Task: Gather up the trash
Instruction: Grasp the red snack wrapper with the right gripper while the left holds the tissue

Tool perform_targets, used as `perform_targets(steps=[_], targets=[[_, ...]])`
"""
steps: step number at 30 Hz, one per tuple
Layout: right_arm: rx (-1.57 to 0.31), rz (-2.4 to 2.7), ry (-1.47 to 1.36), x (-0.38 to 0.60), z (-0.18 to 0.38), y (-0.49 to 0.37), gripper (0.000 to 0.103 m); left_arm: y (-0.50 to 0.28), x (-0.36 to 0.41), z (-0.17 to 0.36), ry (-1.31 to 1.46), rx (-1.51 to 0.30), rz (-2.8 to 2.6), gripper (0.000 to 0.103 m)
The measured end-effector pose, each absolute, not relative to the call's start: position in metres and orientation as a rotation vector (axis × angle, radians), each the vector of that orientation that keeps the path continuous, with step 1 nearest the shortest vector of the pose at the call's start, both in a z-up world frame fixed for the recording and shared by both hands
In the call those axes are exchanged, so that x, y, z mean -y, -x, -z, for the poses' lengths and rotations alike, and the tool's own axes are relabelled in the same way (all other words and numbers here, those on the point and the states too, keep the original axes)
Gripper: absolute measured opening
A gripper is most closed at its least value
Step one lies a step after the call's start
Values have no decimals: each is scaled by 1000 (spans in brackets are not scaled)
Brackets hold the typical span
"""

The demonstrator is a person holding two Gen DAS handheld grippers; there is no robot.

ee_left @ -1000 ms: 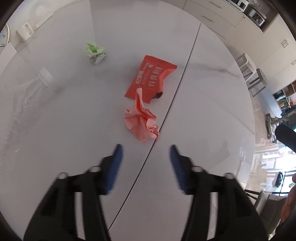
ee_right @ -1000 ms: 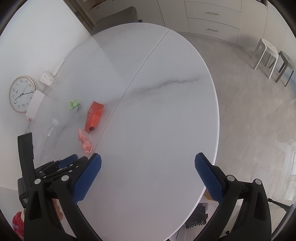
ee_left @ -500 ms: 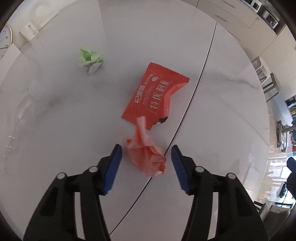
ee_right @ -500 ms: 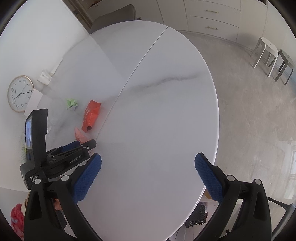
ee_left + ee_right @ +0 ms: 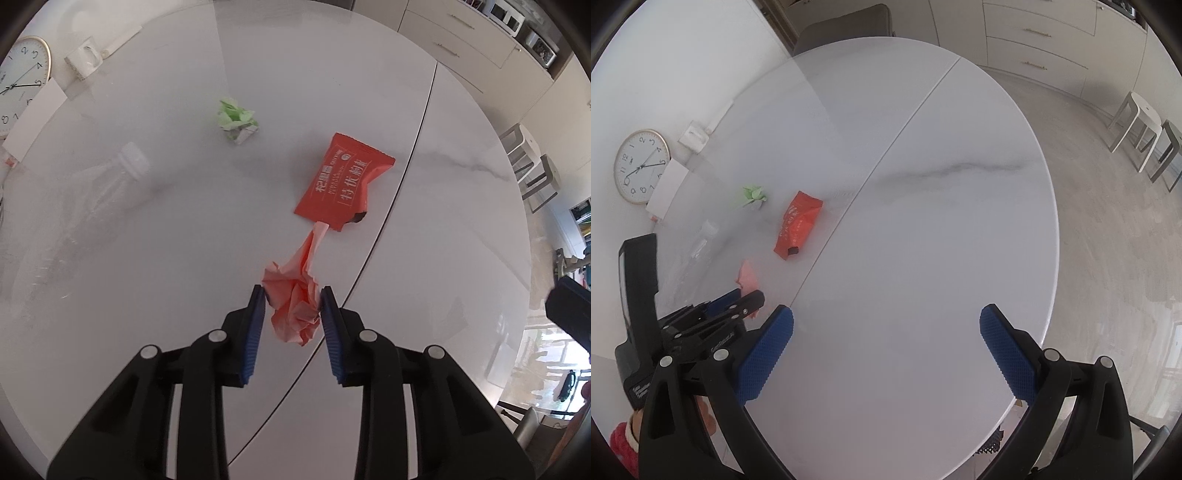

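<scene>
A crumpled pink paper (image 5: pixel 295 310) lies on the white marble table (image 5: pixel 461 240) beside its centre seam. My left gripper (image 5: pixel 291 291) points down over it. Its jaws are closing, and both blue pads touch the sides of the wad. Just beyond lies a torn red snack wrapper (image 5: pixel 343 184), with a crumpled green paper (image 5: pixel 236 120) farther back left. A clear plastic bottle (image 5: pixel 92 195) lies on its side at the left. My right gripper (image 5: pixel 886 321) hovers wide open over bare table, holding nothing. In its view the left gripper (image 5: pixel 746 299) covers part of the pink paper (image 5: pixel 748 275).
A round clock (image 5: pixel 641 166) and a white card lean at the table's far left edge by the wall. Two stools (image 5: pixel 1145 129) stand on the floor to the right. Cabinets line the back wall. The table's curved edge runs close to the right gripper.
The left gripper came forward over the pink paper and its jaws narrowed from wide apart to touching the wad. The right gripper stayed wide open and drifted slightly.
</scene>
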State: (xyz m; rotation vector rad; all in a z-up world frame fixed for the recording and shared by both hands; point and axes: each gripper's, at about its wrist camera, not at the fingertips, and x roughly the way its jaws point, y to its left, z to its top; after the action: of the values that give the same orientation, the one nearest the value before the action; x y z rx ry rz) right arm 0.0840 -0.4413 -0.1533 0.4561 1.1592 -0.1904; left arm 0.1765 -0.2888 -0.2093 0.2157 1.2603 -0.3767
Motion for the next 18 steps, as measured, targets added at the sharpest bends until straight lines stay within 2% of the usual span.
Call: perform_targets(steps=[10, 18], targets=[[-1157, 225, -494, 377, 177, -163, 100, -160, 182, 198, -159, -1270, 329, 32], [-1123, 465, -535, 346, 205, -217, 100, -172, 152, 200, -165, -1262, 371, 33]])
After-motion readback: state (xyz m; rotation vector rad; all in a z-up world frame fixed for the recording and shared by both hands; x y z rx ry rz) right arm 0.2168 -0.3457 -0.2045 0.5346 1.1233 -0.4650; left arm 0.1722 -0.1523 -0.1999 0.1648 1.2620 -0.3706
